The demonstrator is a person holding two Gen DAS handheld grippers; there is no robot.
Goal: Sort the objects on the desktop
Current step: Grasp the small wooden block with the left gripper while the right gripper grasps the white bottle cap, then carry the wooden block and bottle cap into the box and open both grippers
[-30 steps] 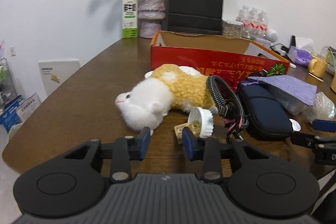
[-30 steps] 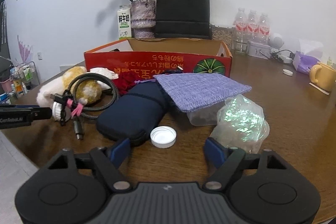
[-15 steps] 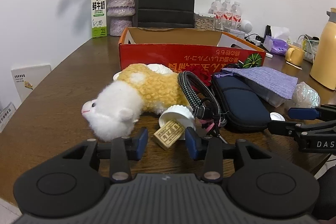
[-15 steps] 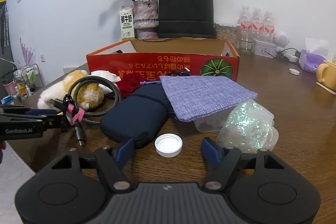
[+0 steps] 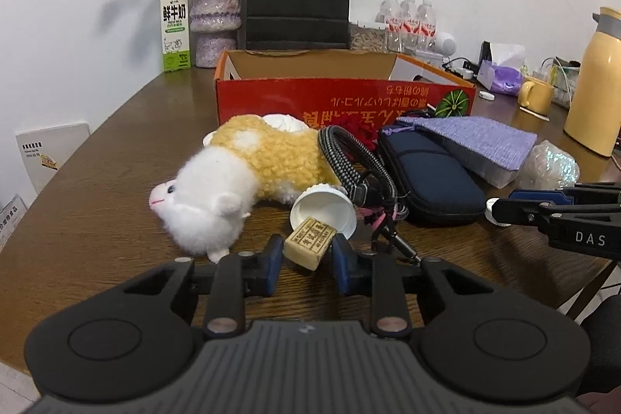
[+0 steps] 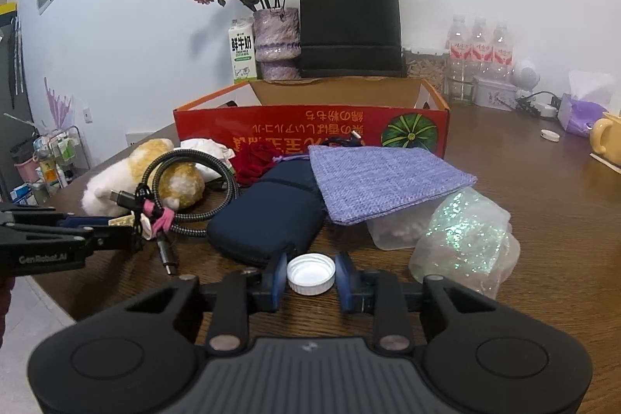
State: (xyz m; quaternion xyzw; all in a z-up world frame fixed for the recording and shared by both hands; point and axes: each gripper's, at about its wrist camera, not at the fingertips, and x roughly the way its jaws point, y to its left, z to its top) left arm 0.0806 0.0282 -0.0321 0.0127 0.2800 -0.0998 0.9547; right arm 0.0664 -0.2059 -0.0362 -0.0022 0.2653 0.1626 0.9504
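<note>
Risk, left side: the left claw point(image 5: 304, 256) bracketed the small tan printed block point(image 5: 310, 246), but the pads looked just beside its faces and not yet pressing, so I read this claw as open around it. The block lay tilted against the white ribbed plastic cup point(image 5: 323, 206) directly ahead of the claw; a skewed close could pivot the block out or nudge the cup into the braided black cable coil point(image 5: 355, 163) ahead and to the right.

Risk, right side: the right claw point(image 6: 310, 278) sat with a pad at each side of the white screw-on bottle cap point(image 6: 311, 274), seemingly touching its rim; whether it truly gripped I could not tell. The cap was low and smooth-walled, so it could squirt forward toward the navy zip pouch point(image 6: 268, 220) just ahead.

Both items rested on the brown wooden desk point(image 6: 543, 204), mouth-up for the cap. The red cardboard box point(image 6: 310, 130), far ahead of both claws, appeared the likely bin.
</note>
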